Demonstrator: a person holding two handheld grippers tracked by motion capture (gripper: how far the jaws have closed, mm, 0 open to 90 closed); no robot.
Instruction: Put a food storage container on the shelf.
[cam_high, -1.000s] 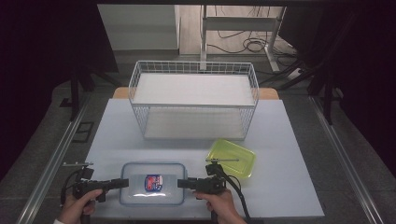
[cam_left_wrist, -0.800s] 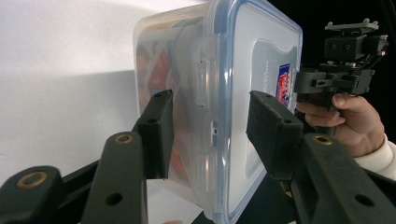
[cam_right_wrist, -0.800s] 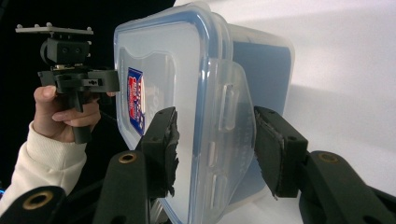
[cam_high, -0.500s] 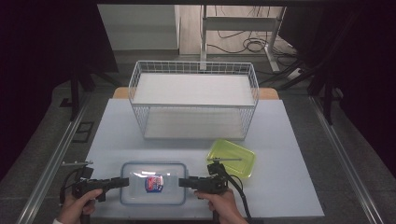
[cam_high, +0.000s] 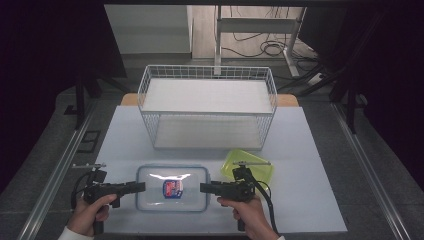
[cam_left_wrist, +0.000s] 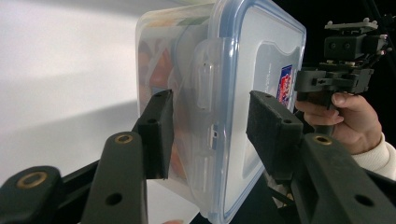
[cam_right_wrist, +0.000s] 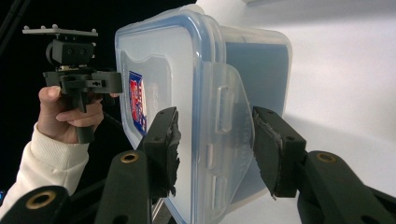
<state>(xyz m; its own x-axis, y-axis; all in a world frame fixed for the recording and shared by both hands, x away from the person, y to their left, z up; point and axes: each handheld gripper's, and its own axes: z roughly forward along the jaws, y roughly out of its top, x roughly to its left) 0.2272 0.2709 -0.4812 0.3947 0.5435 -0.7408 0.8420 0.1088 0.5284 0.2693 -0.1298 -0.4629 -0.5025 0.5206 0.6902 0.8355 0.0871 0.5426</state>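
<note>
The left tool (cam_high: 134, 187) and right tool (cam_high: 206, 187) each pinch 1 end of the lidded box (cam_high: 172, 188), sharing its weight so it stays level above the desk (cam_high: 310, 200).

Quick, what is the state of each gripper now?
Left gripper: shut on the lidded container, at its side latch.
Right gripper: shut on the same container's opposite end.

One clear box (cam_high: 172, 188), one green lid (cam_high: 247, 167), one basket (cam_high: 207, 107).
</note>
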